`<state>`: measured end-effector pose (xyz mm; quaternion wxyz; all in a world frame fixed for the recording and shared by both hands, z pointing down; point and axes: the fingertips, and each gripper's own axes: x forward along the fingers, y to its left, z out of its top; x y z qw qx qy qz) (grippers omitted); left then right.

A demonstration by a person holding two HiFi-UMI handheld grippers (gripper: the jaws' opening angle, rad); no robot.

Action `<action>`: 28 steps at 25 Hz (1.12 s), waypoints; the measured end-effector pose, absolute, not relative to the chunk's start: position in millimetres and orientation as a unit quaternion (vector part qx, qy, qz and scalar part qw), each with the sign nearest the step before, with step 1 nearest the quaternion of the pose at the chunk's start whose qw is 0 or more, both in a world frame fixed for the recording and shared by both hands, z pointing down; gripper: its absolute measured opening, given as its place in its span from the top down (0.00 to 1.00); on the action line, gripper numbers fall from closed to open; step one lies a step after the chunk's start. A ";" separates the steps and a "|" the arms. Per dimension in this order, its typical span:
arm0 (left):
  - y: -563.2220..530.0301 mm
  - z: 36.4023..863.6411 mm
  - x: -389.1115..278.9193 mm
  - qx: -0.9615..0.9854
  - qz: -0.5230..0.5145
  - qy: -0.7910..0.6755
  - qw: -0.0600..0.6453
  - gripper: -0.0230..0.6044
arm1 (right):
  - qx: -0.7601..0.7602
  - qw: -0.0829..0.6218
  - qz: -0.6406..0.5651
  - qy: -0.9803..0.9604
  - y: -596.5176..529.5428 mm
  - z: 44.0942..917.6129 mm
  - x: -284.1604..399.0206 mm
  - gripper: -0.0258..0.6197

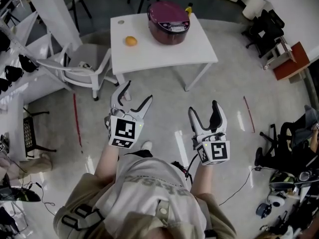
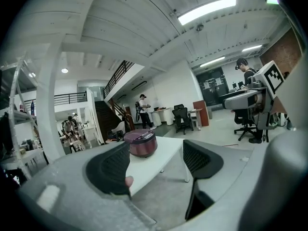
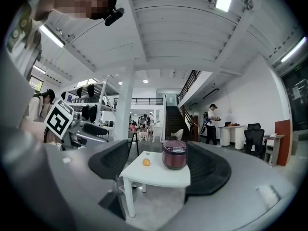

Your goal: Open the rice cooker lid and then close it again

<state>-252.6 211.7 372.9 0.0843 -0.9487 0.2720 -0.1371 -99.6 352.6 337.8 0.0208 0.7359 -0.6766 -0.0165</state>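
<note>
The left gripper (image 1: 138,92) hangs in the air with its jaws well apart and nothing between them; the right gripper (image 1: 204,108) beside it is likewise spread wide and empty (each gripper view shows only floor and far-off furniture in the gap between the dark pads); both are held out in front of the person over pale floor, well apart from the white table (image 1: 149,59) and pointing toward it; the rice cooker (image 1: 169,22), maroon and rounded, stands on the far part of the tabletop near its right corner, lid down and shut, its control panel facing the person; an orange (image 1: 130,41) lies on the same tabletop to the cooker's left, apart from it; a white plastic chair (image 1: 82,66) stands just beside the table's left edge; in the right gripper view the cooker and the orange appear framed between the jaws, far off; in the left gripper view the cooker likewise sits in the gap; neither gripper touches anything
</note>
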 end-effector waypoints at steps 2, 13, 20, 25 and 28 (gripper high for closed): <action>194.1 370.8 -251.9 -0.948 -0.136 0.273 0.088 0.39 | 0.737 0.019 -0.019 -0.675 334.2 334.8 -96.3 0.42; 137.5 382.2 -229.6 -0.950 -0.138 0.271 0.076 0.39 | 0.734 0.035 -0.012 -0.678 275.3 343.8 -75.3 0.41; 124.4 402.0 -207.7 -0.951 -0.159 0.253 0.074 0.39 | 0.732 0.038 0.002 -0.680 251.5 360.5 -53.9 0.39; 107.5 414.3 -185.6 -0.948 -0.171 0.261 0.069 0.39 | 0.723 0.038 0.013 -0.690 231.0 372.1 -28.8 0.38; 94.5 415.8 -168.3 -0.944 -0.174 0.272 0.069 0.39 | 0.713 0.036 0.014 -0.700 216.0 375.9 -7.6 0.38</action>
